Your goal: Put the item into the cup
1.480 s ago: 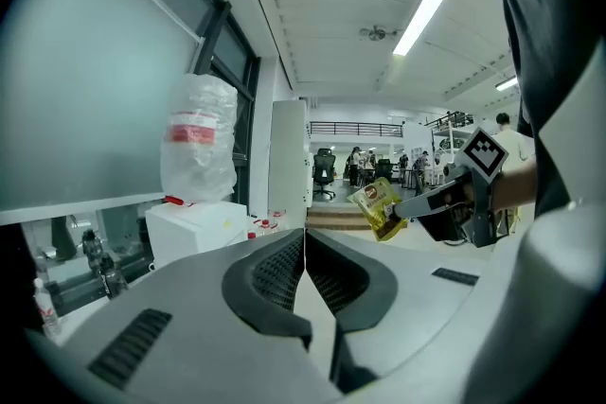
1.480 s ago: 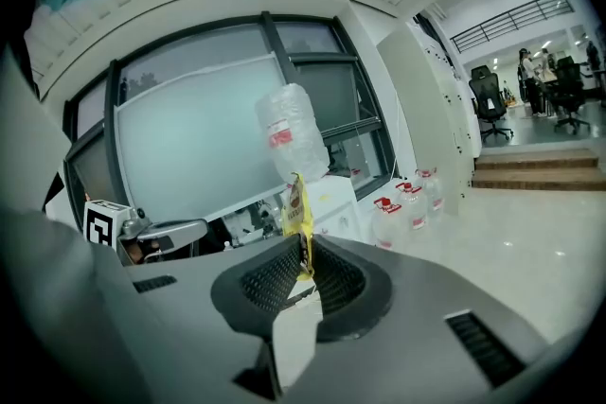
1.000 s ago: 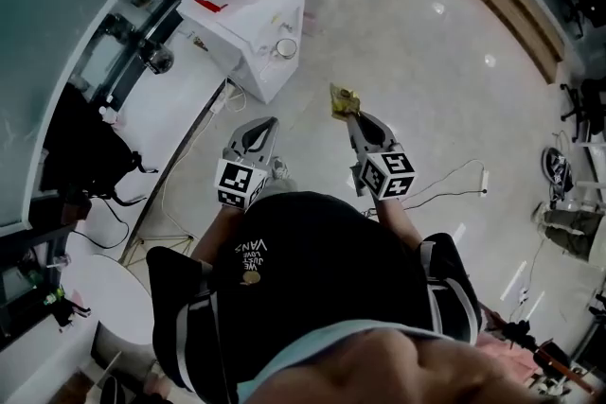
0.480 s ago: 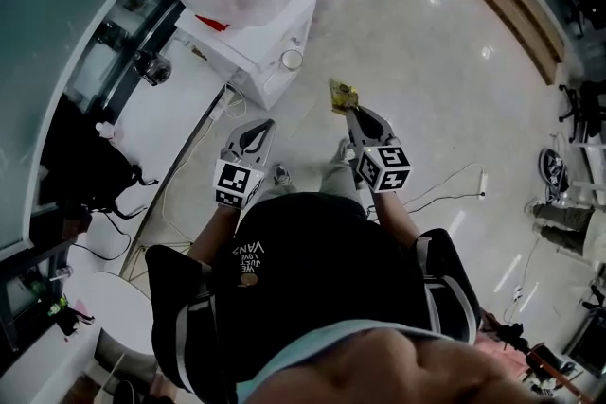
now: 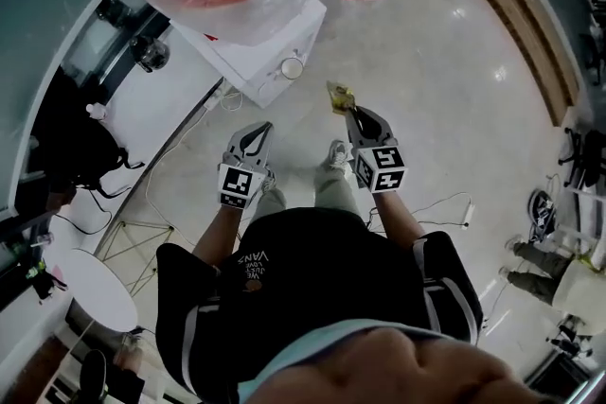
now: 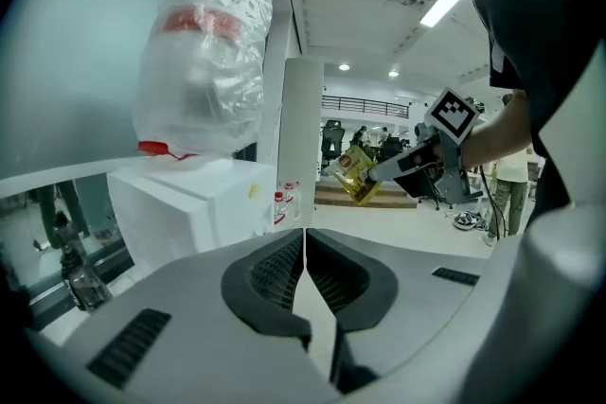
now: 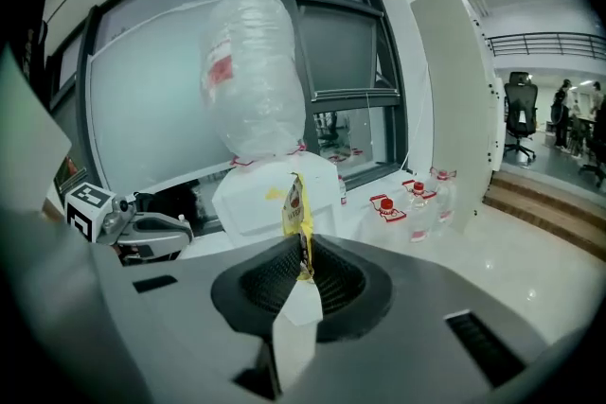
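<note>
R claw (image 5: 349, 113) pinches yellow sachet (image 5: 339, 96); L claw (image 5: 257, 131) closed, empty.

The black shirt (image 5: 322, 272) carries "VANS" in pale letters, upside down. Print on the yellow sachet (image 7: 294, 201) is too blurred to read.

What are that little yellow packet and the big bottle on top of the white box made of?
The yellow packet, pinched by the right gripper, looks like thin glossy printed film, either plastic or foil-lined: it is flat, creased and shiny. The big bottle seems to be clear rigid plastic wrapped in a thin translucent plastic bag, which shows wrinkles and pale highlights all over.
</note>
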Tool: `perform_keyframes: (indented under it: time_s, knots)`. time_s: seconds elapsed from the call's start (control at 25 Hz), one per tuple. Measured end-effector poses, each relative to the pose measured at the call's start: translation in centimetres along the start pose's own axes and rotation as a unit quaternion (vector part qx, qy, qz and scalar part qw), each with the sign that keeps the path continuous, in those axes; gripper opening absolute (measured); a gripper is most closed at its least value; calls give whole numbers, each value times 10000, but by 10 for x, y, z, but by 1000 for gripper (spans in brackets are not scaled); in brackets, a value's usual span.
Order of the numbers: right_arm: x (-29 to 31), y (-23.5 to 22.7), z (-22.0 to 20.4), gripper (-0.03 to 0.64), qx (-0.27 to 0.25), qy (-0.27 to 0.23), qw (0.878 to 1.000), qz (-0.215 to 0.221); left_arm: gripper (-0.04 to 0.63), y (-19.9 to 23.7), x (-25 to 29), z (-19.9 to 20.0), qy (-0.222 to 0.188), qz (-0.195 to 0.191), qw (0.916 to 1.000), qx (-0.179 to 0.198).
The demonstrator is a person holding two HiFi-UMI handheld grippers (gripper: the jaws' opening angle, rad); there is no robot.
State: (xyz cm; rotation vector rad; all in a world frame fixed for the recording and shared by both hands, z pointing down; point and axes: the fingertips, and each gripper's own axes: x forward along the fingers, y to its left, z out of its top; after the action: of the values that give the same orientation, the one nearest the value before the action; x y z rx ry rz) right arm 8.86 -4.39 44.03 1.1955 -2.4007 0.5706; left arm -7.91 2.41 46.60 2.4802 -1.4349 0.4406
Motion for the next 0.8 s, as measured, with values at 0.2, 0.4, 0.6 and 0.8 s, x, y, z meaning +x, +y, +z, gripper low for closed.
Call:
perform_keyframes:
  time_s: [0.2,0.4,0.6,0.8]
  knots:
    - [44,-25,-6,61,-310,192,9991,221,23,4,45,-29,217,164,9993,-242]
    - [88,-39,-27,61,-502,321,9976,346,25,14,81,-71,415,280,9980,-374]
    - [125,-36,-58,61,-635,411,9958,510,62,24,99,-115,610,427,9959,-504]
    - [164,-50,-72,61,-772,449,9943,584,120,33,130,-138,743,484,9945,-553]
